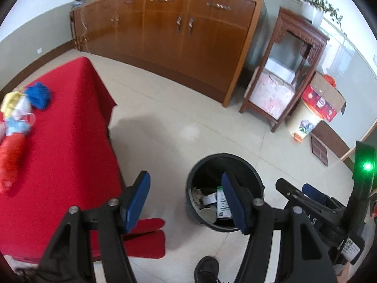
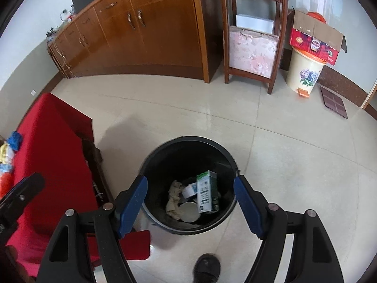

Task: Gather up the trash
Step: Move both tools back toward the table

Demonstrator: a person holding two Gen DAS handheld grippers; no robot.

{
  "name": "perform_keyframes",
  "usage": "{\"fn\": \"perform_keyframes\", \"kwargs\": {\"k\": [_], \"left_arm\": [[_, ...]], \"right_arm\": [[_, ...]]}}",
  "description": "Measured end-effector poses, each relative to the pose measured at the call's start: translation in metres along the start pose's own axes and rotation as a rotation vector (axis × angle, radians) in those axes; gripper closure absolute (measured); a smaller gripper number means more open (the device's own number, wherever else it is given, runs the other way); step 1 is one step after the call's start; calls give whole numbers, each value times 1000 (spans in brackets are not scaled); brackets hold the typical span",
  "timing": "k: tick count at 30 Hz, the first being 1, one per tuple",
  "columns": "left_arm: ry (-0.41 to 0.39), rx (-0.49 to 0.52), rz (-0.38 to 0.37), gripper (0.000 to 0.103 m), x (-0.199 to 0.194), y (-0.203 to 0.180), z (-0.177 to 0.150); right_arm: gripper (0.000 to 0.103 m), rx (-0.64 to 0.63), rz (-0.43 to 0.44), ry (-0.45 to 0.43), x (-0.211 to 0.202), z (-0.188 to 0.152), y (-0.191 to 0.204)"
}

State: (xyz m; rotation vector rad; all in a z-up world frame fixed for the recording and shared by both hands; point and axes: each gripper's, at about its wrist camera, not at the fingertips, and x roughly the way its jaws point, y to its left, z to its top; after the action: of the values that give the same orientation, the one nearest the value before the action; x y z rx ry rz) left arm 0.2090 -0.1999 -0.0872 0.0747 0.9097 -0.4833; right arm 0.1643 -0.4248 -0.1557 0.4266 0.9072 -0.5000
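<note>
Tiled floor (image 2: 294, 153); black bin (image 2: 150, 162) beside red-clothed table (image 2: 54, 141).

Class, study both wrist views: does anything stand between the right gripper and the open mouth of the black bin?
Nothing visible does. The right gripper is open and empty above the black bin, whose mouth has no lid. Inside lie a carton, crumpled paper and a round lid.

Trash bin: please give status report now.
Left gripper open, empty. Right gripper open, empty, above black bin. Carton, rag inside. Nothing blocking.
</note>
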Motion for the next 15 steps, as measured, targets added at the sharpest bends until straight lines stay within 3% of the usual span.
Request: {"fn": "perform_keyframes", "kwargs": {"k": [6, 15], "left_arm": [[-75, -45, 76, 36, -49, 43, -10], [-152, -173, 226, 35, -103, 125, -34]], "right_arm": [[25, -38, 109, -63, -42, -7, 44], [25, -206, 273, -108, -78, -26, 155]]}}
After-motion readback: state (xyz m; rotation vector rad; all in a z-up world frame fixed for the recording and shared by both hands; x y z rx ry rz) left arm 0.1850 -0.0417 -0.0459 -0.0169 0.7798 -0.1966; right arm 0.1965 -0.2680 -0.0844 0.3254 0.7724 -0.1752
